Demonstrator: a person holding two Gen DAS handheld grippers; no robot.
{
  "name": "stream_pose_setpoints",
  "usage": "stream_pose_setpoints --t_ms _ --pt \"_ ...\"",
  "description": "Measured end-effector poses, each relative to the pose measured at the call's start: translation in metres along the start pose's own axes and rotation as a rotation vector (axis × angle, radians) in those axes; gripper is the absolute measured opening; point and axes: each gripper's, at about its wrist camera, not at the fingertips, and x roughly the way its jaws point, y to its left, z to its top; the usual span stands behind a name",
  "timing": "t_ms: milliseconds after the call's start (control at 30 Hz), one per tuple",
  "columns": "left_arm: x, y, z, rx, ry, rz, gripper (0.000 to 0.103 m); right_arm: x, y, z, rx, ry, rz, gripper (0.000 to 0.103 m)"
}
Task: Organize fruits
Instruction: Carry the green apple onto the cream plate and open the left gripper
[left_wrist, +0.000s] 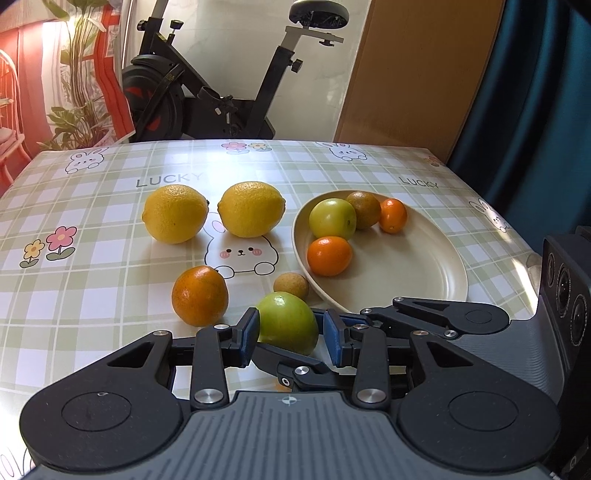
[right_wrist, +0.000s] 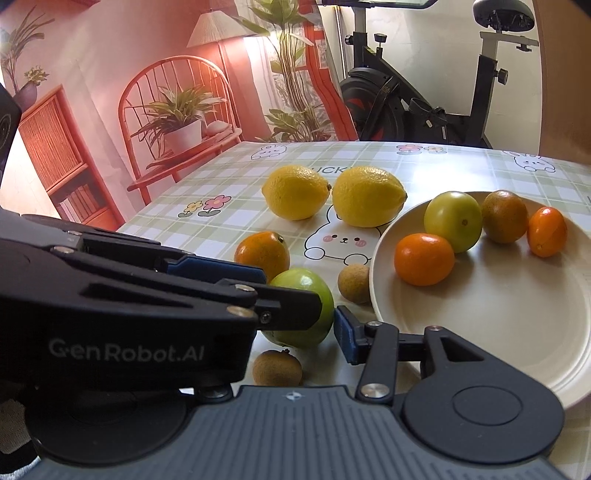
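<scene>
A green fruit (left_wrist: 288, 323) lies on the table between the blue pads of my left gripper (left_wrist: 291, 330); the left pad touches it, the right pad stands a small gap off, so the gripper is open around it. In the right wrist view the same green fruit (right_wrist: 314, 291) is partly hidden by the left gripper's body. My right gripper's one visible blue fingertip (right_wrist: 345, 334) is beside the fruit; its other finger is hidden. A cream plate (left_wrist: 406, 266) holds a green fruit (left_wrist: 332, 218), a brownish one (left_wrist: 364, 209) and two small oranges (left_wrist: 329, 255).
On the checked tablecloth lie two lemons (left_wrist: 174, 213), (left_wrist: 251, 208), an orange (left_wrist: 199, 295) and a small brown longan (left_wrist: 291, 285). Another longan (right_wrist: 277, 367) lies near my right gripper. An exercise bike (left_wrist: 207, 92) stands behind the table.
</scene>
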Motion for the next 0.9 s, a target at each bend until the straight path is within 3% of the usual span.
stream_pose_setpoints --t_ms 467,900 --pt "-0.002 -0.021 0.021 0.011 -0.044 -0.042 0.040 -0.031 -0.009 0.007 0.011 -0.128 -0.050 0.048" --pt "0.028 -0.038 0.030 0.025 -0.009 -0.059 0.040 -0.035 -0.037 0.004 0.103 -0.145 -0.115 0.048"
